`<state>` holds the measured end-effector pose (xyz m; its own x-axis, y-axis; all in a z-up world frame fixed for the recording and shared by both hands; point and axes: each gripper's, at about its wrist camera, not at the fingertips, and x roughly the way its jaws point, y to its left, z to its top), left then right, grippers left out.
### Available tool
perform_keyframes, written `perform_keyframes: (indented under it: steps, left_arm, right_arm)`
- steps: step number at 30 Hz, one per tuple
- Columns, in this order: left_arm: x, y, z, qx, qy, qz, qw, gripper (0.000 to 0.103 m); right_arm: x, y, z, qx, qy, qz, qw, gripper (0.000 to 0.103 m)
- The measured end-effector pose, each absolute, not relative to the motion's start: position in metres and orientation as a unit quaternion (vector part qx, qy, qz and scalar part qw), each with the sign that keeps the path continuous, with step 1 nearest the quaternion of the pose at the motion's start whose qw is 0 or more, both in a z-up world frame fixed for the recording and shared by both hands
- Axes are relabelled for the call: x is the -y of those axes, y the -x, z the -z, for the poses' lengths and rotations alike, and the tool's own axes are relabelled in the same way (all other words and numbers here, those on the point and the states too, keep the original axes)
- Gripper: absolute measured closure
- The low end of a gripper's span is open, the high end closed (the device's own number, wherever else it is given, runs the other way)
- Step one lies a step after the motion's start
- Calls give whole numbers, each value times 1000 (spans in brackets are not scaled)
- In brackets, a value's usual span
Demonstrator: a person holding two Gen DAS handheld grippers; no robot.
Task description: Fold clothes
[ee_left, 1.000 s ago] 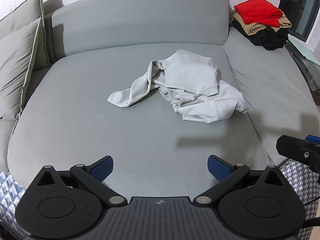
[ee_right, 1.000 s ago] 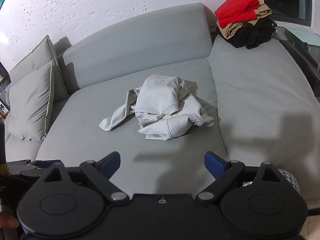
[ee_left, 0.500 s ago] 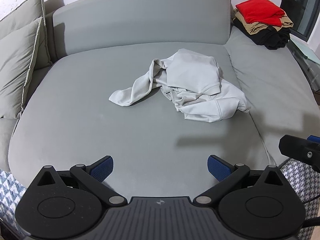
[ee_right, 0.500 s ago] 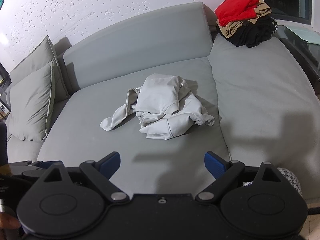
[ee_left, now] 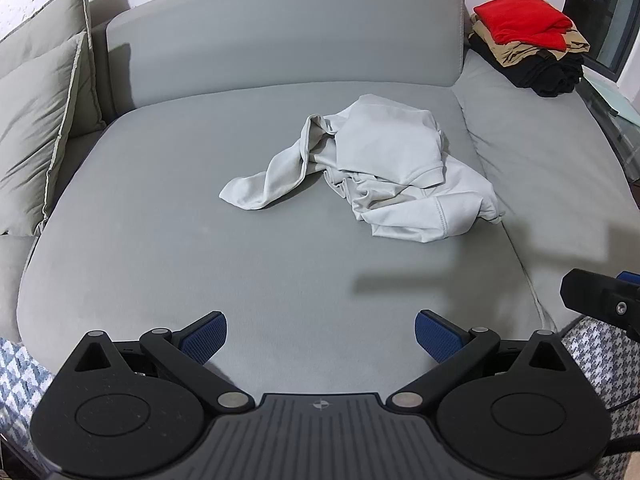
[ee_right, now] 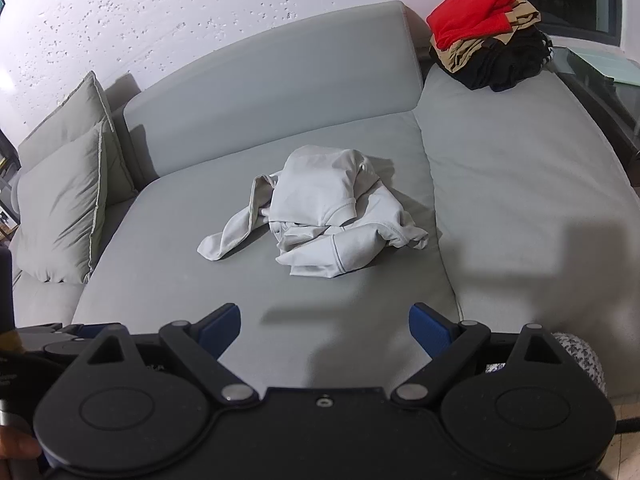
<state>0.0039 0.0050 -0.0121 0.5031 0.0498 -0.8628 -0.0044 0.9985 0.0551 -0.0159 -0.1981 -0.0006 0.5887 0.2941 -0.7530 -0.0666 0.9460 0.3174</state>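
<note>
Both grippers, left (ee_left: 321, 334) and right (ee_right: 325, 326), have crept slightly toward the crumpled shirt (ee_left: 376, 170), jaws spread and empty. Shirt lies mid-sofa (ee_left: 160, 240), apart from the folded pile (ee_left: 528, 44), probably awaiting flattening.

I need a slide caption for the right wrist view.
Open right tool faces a crumpled light-grey garment on the sofa.

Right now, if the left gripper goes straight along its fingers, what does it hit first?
Probably the bare grey sofa seat, short of the crumpled light-grey garment. The left gripper is open and empty; depth is unclear.
</note>
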Motion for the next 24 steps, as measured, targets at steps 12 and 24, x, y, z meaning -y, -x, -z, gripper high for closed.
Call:
perform_keyframes:
  steps: [12,24]
  left_arm:
    - [-23,-16,-10,-443,-48,-48,894,1]
    - [-59,-70,25,-475,-15,-54,878,2]
  right_arm:
    - [196,0,-8,-411,-122,-102,898,11]
    - [177,-107,31,-398,-133,-136,898,19]
